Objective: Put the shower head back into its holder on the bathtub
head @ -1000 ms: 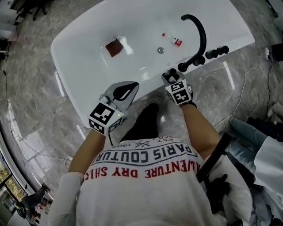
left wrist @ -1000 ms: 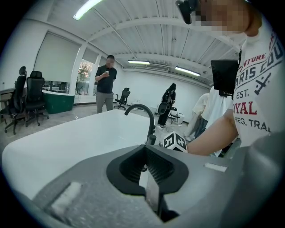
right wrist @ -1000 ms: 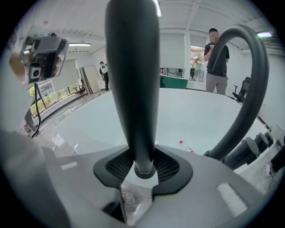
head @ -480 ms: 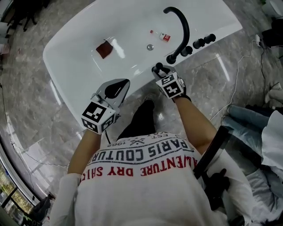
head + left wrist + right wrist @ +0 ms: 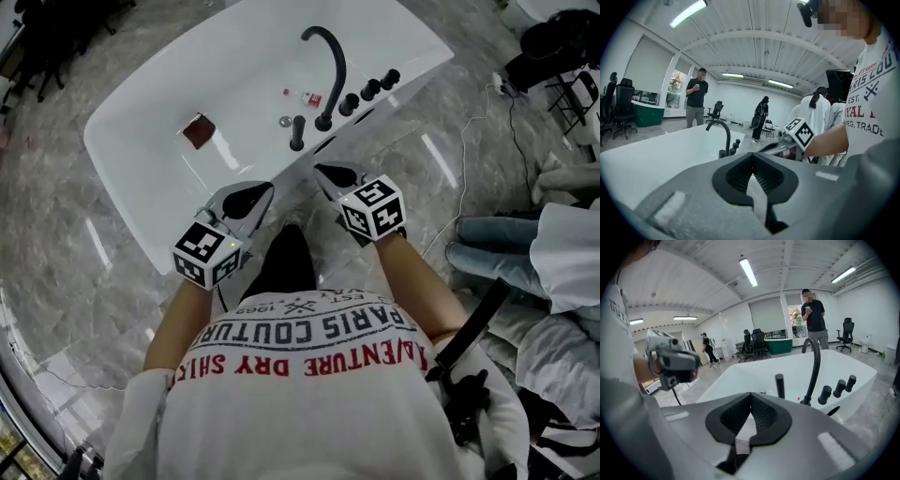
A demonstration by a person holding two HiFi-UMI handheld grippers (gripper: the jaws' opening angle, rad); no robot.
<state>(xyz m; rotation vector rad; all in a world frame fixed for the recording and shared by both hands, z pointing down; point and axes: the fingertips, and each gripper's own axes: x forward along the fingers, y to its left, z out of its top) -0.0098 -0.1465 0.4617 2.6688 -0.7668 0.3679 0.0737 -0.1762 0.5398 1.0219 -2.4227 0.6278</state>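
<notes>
Gloss white tub, matt black fittings, polished stone-look floor.

At twelve o'clock in the head view, the bathtub (image 5: pixel 159 197) looks like smooth white enamel or acrylic, glossy enough to carry streaks of light. Its curved spout (image 5: pixel 333 52), the three knobs (image 5: pixel 370 89) and the upright shower head (image 5: pixel 297 131) have a matt black finish with almost no glare; the material under it cannot be told. The floor (image 5: pixel 66 272), from nine round to three o'clock, is grey veined stone or tile, polished and reflective. At six o'clock the shirt (image 5: pixel 309 384) is soft white cloth with flat red and black print.
</notes>
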